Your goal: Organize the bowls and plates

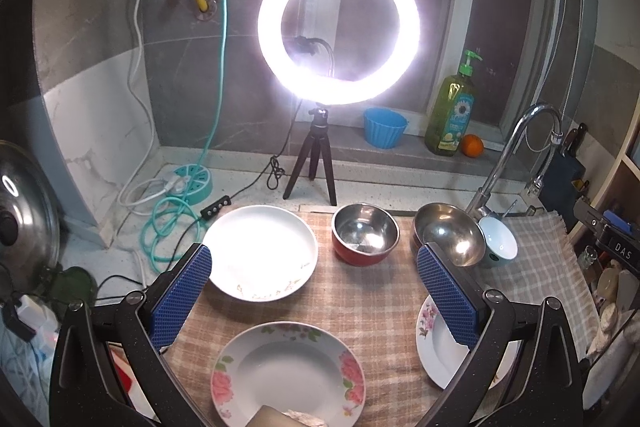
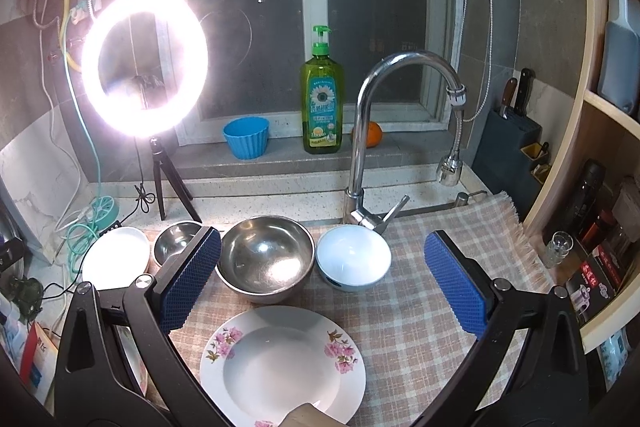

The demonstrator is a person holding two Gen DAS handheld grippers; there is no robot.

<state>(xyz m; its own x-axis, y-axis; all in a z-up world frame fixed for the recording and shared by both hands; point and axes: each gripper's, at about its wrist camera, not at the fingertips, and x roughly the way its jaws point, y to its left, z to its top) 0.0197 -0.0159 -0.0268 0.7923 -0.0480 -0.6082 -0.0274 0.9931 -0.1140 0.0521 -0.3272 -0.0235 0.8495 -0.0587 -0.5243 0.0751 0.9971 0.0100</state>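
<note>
Hovering spread and empty, the left claw point(image 1: 314, 297) and right claw point(image 2: 322, 283) overlook the checked-cloth desk point(image 2: 420, 307); the glazed floral plate point(image 2: 282, 363) looks slick and breakable, best pinched at its rim.

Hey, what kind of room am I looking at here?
Most likely a home kitchen counter by a window. A curved tap stands at the back, a green dish soap bottle sits on the sill, and plates and bowls, such as the steel bowl, lie on a checked cloth.
</note>
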